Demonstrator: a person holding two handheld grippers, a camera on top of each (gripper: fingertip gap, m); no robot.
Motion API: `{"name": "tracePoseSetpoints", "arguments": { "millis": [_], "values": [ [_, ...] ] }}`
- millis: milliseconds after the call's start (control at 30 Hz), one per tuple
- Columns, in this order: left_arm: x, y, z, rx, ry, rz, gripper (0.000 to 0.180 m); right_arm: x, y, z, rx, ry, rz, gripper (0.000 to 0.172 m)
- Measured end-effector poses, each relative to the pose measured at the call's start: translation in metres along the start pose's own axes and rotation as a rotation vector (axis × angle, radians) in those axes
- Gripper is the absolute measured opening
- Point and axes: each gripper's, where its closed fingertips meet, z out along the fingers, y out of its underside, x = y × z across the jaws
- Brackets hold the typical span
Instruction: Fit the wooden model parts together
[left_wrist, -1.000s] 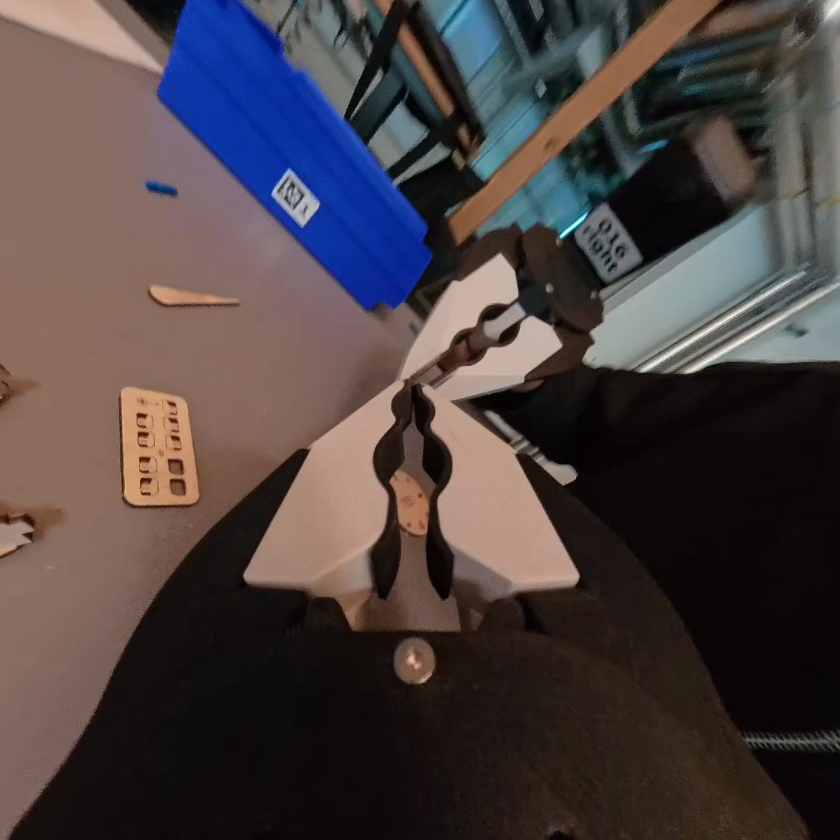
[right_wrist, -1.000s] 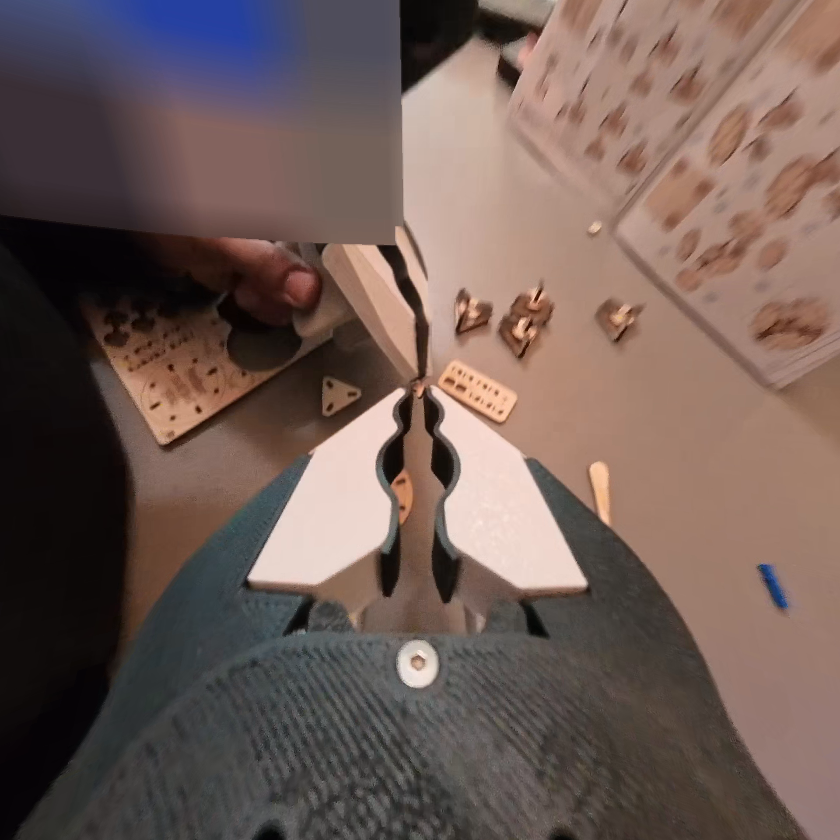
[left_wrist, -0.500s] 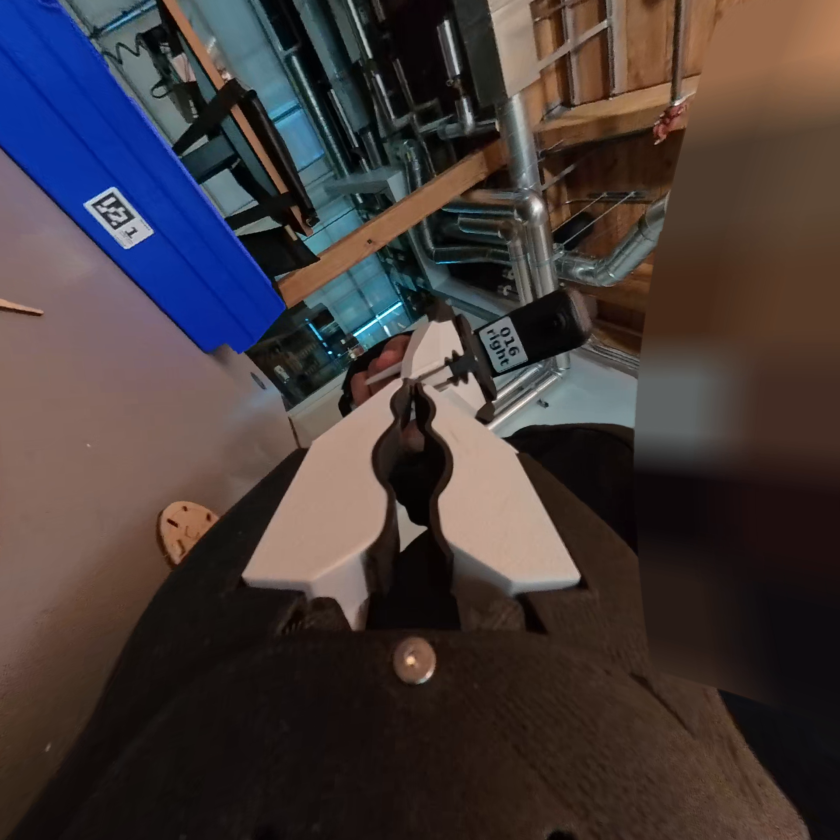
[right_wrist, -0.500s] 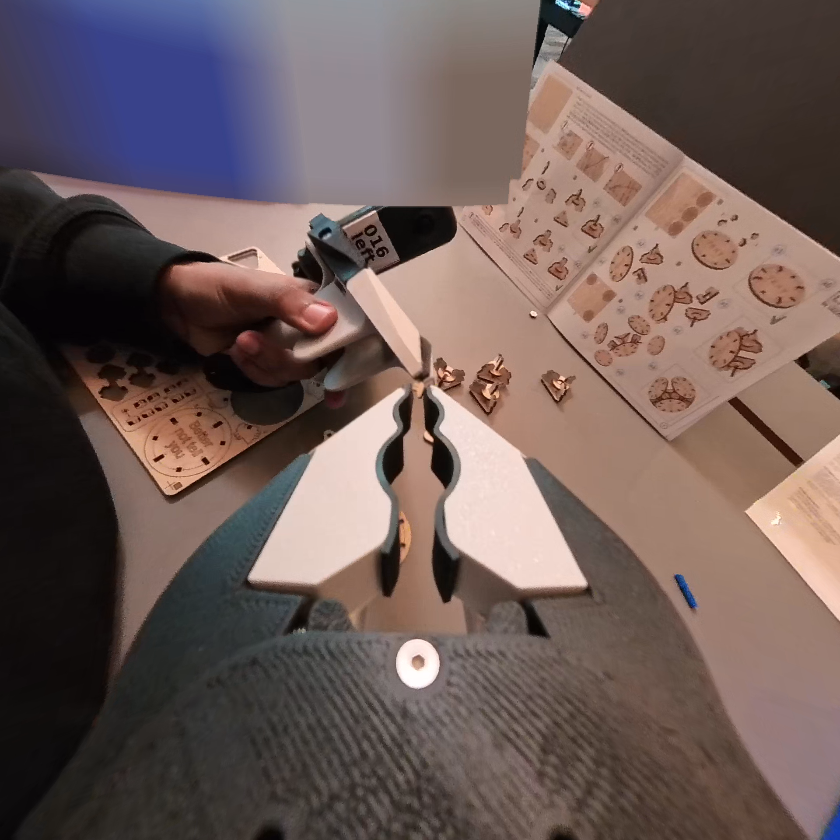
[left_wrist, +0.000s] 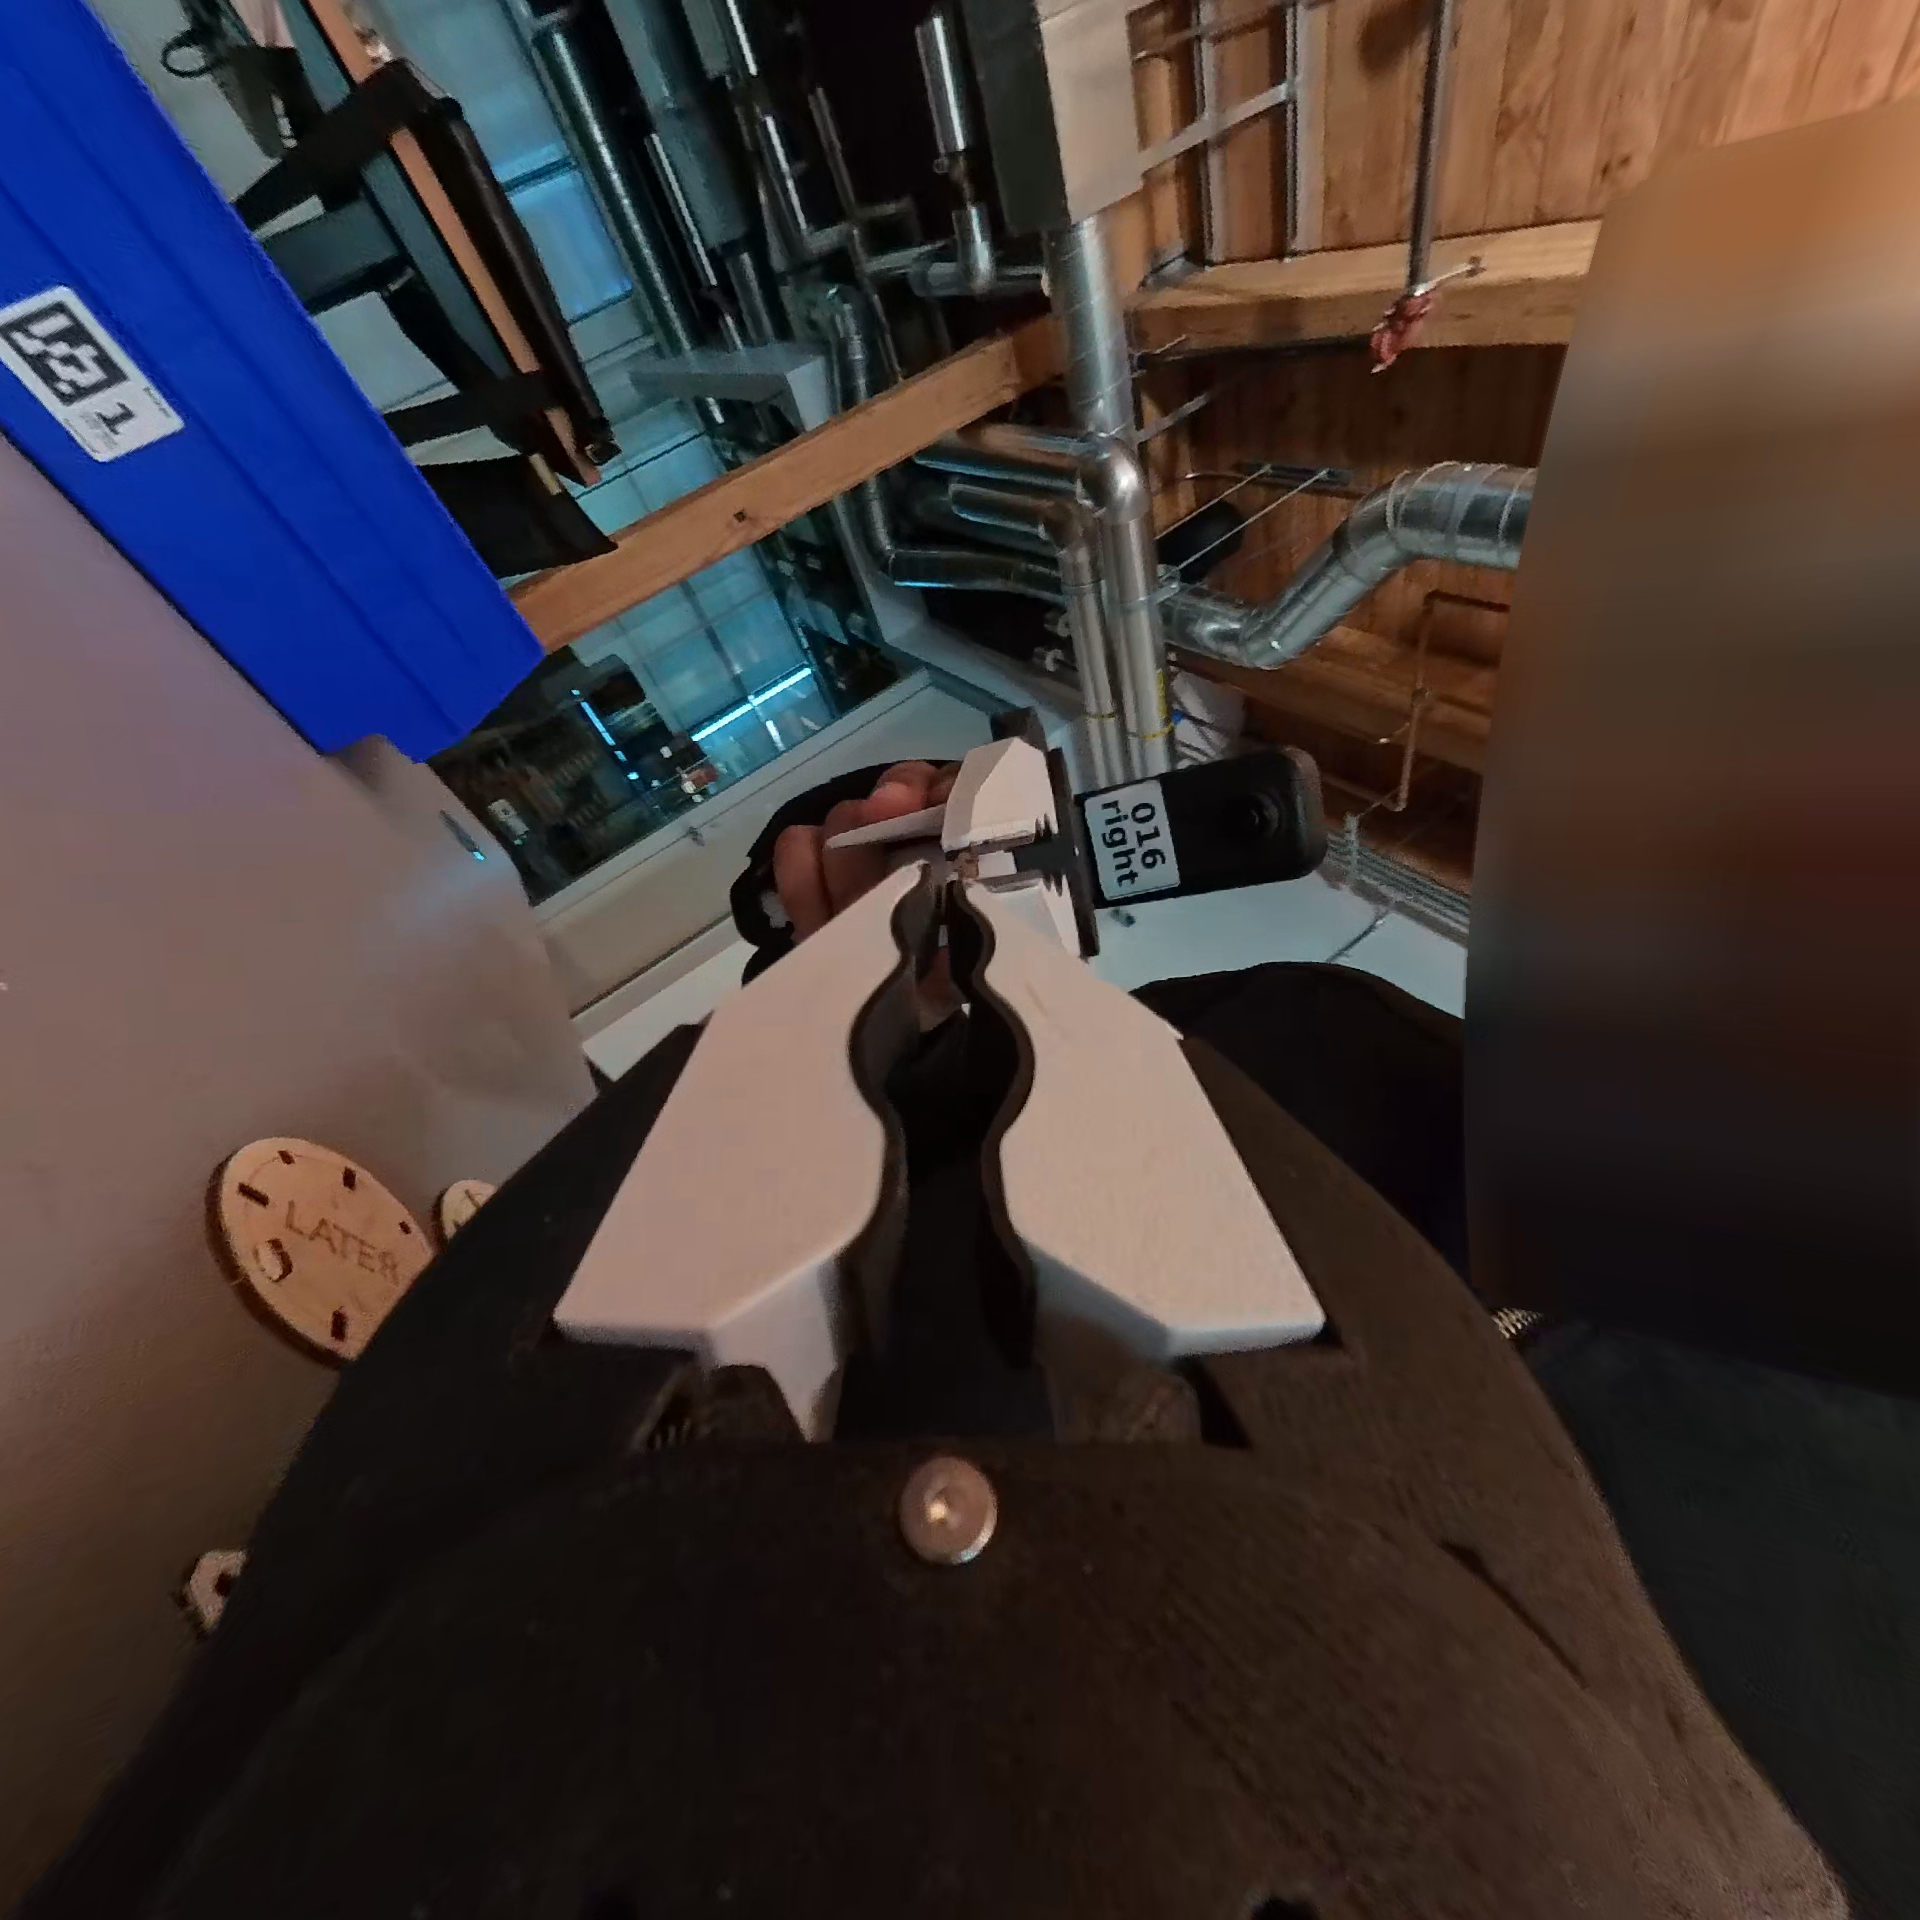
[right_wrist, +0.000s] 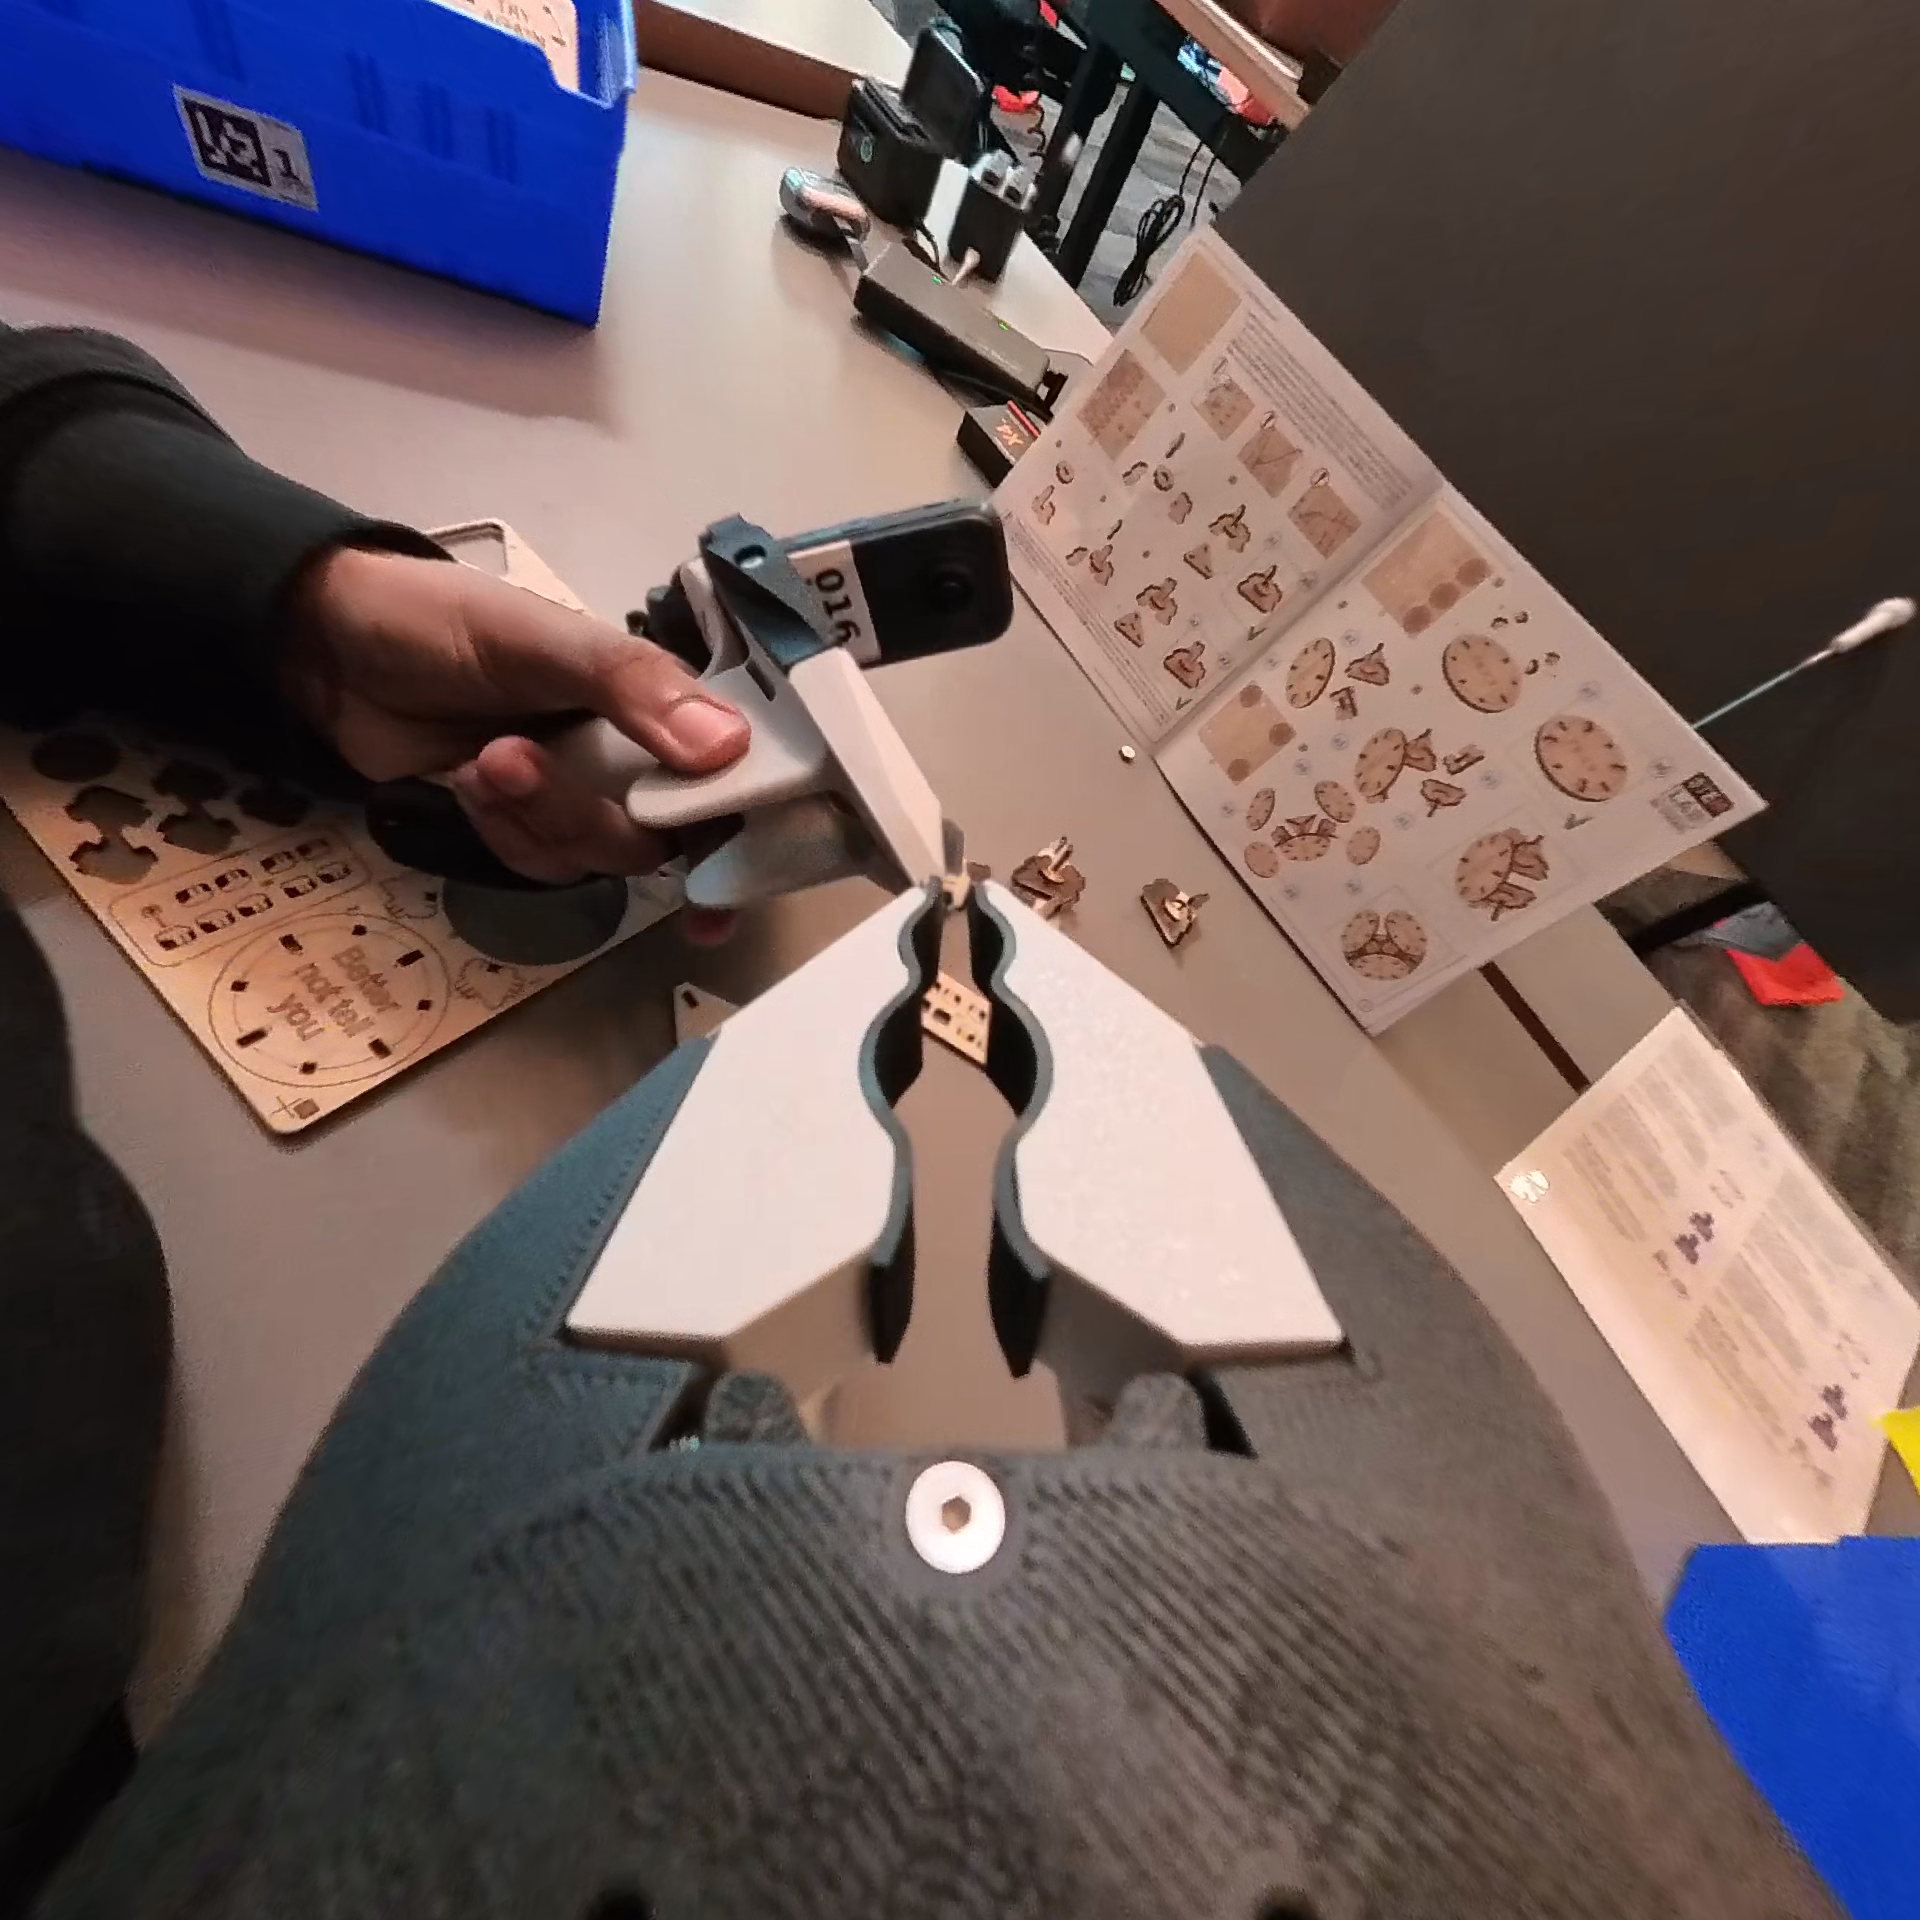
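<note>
Grey tabletop strewn with laser-cut plywood puzzle parts, two hand-held grippers meeting tip to tip above it
Both the right gripper and the left gripper have their fingers pressed nearly together, and each appears to pinch the same tiny wooden piece at the very tips, held in the air above a small slotted plywood strip and near three small assembled wooden pieces. Likely risks: so slight a hold could let the piece twist, slip and drop among the loose parts, or thin plywood could snap if the grippers pull unevenly. An instruction sheet lies to the right, a punched plywood sheet to the left, a blue bin behind
</note>
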Motion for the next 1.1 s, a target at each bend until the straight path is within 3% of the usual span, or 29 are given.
{"name": "tracePoseSetpoints", "arguments": {
  "millis": [233,633,1100],
  "values": [
    [0.001,-0.001,-0.002,0.014,0.076,-0.073,0.002,0.001,0.005,0.004,-0.048,0.030,-0.035,0.003],
    [-0.021,-0.004,-0.011,0.027,-0.012,-0.107,0.007,0.002,0.027,0.018,-0.126,0.039,-0.109,0.003],
    [-0.020,-0.004,-0.011,0.025,-0.013,-0.111,0.004,-0.001,0.022,0.017,-0.109,0.063,-0.223,0.003]
  ]
}}
